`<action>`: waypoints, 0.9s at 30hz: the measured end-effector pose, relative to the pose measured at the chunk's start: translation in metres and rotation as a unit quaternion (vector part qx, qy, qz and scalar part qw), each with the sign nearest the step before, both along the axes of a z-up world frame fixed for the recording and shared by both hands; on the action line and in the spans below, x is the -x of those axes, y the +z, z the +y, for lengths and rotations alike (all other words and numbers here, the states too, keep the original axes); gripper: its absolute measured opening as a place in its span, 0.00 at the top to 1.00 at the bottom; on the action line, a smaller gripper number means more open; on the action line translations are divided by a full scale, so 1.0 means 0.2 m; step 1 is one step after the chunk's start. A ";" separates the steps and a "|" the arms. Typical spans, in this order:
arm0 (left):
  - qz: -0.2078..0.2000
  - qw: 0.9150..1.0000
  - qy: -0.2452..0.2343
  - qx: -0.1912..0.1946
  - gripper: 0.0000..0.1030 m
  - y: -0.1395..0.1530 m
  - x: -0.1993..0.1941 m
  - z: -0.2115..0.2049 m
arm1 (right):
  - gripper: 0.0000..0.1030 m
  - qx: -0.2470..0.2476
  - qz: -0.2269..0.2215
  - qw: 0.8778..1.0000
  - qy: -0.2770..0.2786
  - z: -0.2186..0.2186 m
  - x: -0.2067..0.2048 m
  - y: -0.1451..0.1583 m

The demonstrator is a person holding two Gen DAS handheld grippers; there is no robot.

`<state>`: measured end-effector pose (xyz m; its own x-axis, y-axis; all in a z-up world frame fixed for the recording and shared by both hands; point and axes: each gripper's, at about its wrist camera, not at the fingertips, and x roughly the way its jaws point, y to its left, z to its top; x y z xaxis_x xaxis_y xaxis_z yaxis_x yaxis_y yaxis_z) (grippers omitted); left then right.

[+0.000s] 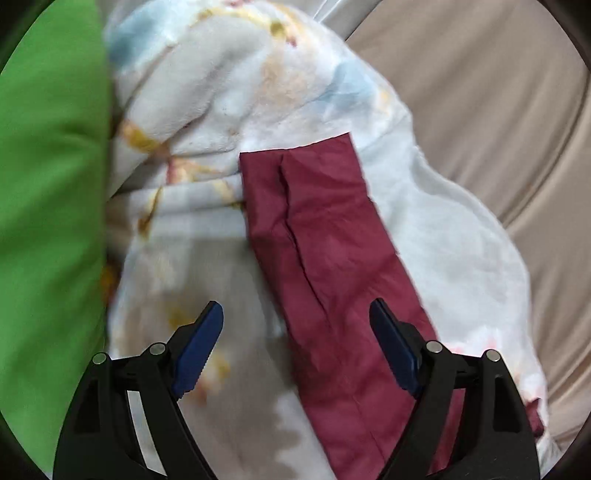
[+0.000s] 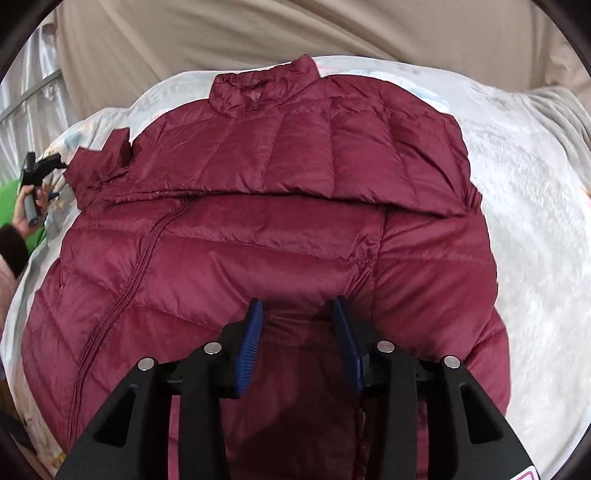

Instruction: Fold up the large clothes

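Observation:
A maroon puffer jacket (image 2: 277, 155) lies on a white floral blanket (image 2: 535, 221), collar at the far end, with a padded fold across its middle. My right gripper (image 2: 298, 302) hovers over the near part of the jacket. Its blue pads are apart and show no pinch on the fabric. In the left wrist view, one maroon sleeve (image 1: 325, 229) stretches away across the blanket (image 1: 207, 110). My left gripper (image 1: 295, 306) is wide open just above the sleeve's near part and holds nothing. The right wrist view shows that left gripper (image 2: 54, 177) small at the far left, beside the sleeve end.
A bright green cushion or cloth (image 1: 48, 166) borders the blanket on the left. Beige sheeting (image 1: 498, 92) lies beyond the blanket and also fills the back of the right wrist view (image 2: 221, 33). A person's hand (image 2: 26, 218) grips the left tool's handle.

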<state>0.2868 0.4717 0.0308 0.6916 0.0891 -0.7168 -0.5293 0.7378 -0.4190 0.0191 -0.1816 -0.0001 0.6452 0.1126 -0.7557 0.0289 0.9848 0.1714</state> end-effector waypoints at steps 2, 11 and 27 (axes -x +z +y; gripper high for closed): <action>0.015 1.000 -0.002 -0.009 0.40 -0.05 -0.07 0.00 | 0.60 -0.007 -0.002 1.000 -0.004 0.00 0.00 -0.01; -0.086 0.992 -0.077 -0.056 1.00 0.36 -0.01 -0.32 | 0.45 -0.004 -0.015 1.000 0.009 0.03 0.00 -0.03; -0.084 0.848 -0.513 -0.099 0.54 0.43 0.53 -2.64 | 0.44 -0.063 -0.042 0.997 -0.006 -0.05 0.04 -0.02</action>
<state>0.1799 -0.0556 0.1160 0.5690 -0.5142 -0.6418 0.4895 0.8389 -0.2381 0.0118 -0.1923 -0.0041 0.7073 0.1951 -0.6795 0.0212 0.9549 0.2963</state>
